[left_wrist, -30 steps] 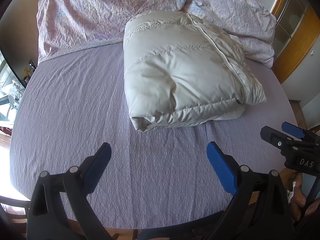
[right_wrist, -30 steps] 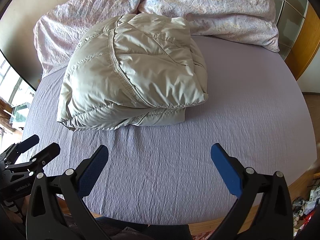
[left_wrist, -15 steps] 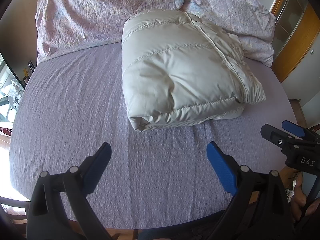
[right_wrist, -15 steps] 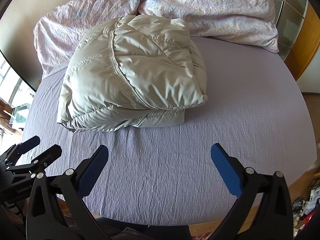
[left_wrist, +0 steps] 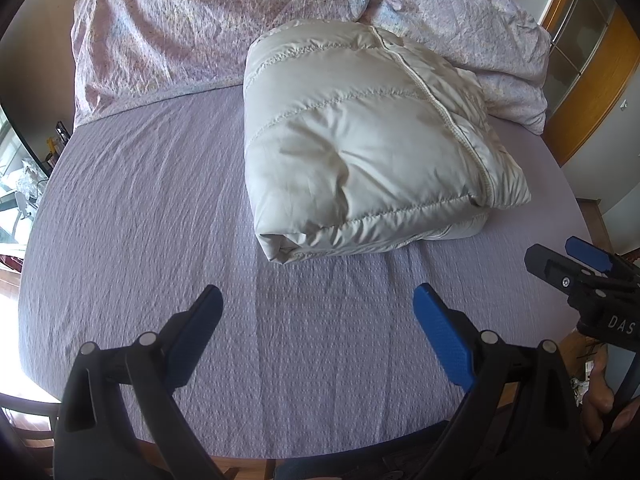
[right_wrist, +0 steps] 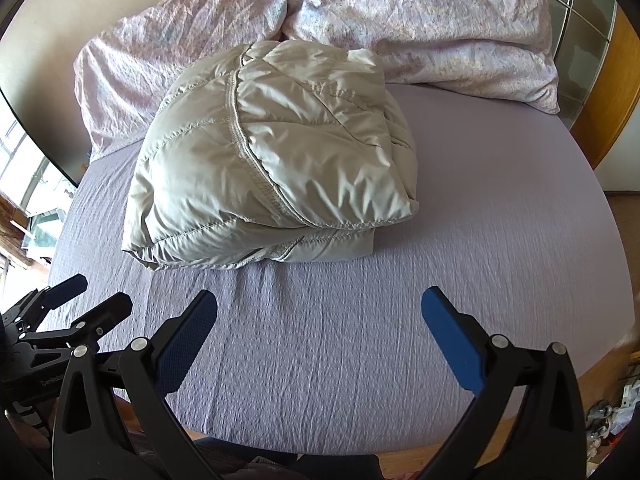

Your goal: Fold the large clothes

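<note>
My left tongs (left_wrist: 316, 312) and right tongs (right_wrist: 320, 312) are wide open, holding nothing, over bare bed (left_wrist: 140, 200) sheet near the folded jacket (left_wrist: 360, 152).

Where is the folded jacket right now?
The jacket lies on the bed, centre of both views, just before the pillows, beyond both open grippers.

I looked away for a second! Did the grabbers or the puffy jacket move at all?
Hardly anything changed. The jacket lies folded in the same spot on the bed, and nothing was grabbed or let go. The left gripper and right gripper stay open and empty, held back from the jacket.
</note>
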A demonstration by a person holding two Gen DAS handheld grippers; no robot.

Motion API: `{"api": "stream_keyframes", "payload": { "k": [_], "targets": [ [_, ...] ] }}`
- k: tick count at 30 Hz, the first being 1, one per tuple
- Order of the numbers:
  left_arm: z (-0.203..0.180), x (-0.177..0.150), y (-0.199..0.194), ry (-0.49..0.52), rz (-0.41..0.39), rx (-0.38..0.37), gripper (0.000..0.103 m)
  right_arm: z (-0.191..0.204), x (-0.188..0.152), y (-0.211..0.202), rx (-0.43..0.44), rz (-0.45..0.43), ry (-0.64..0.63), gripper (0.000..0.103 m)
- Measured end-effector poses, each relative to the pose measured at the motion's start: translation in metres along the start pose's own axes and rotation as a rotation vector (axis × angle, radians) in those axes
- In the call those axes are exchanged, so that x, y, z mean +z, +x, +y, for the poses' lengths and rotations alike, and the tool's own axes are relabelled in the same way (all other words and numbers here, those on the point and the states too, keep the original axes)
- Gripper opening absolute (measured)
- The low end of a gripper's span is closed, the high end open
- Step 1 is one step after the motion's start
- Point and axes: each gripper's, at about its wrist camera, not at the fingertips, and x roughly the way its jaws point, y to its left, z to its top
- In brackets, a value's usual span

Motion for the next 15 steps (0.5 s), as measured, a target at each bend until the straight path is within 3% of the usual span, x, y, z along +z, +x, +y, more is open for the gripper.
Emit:
{"api": "stream_keyframes", "payload": {
  "k": [15],
  "targets": [
    [-0.0039, -0.0006, -0.0037, 0.005, -0.016, -0.009, 0.095, -0.0011, -0.0007, 0.0, -0.002, -0.001, 0.014, 0.102]
  ]
}}
